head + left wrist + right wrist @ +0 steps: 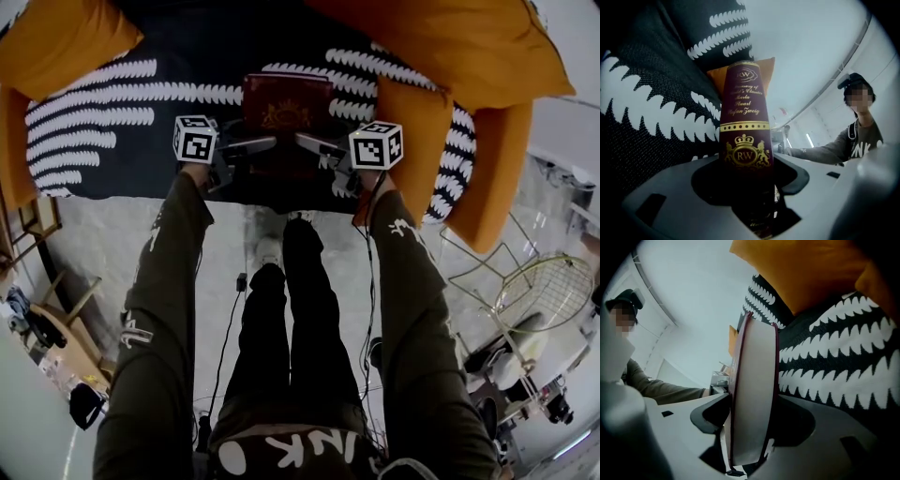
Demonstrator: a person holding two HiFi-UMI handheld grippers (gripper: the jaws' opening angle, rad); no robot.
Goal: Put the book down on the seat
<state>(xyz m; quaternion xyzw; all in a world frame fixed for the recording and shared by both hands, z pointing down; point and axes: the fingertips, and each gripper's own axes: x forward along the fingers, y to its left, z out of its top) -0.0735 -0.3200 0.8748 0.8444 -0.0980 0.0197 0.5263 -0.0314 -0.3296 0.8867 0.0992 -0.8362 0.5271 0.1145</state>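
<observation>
An orange cushion (52,47) sits at the back left corner of the seat (103,141). The seat has a black cover with rows of white marks.

The left gripper (258,146) is near the middle of the front edge. Its jaws are clamped on the spine side of the book (286,108). The spine, with its gold crown, stands right between them.

The book is dark red. It lies flat over the seat, in the middle, close to the front edge. I cannot tell if it rests on the cover.

The right gripper (314,143) is on the other side of the book. The white page edge stands between its jaws. The jaws are loose, with little gaps on both sides, so they do not squeeze the book.

Just right of this gripper, an orange pillow (412,117) leans on the seat. Behind it, at the back right corner, is a big orange cushion (459,42).

The person's legs (291,319) stand on the pale floor (94,244) in front of the seat.
</observation>
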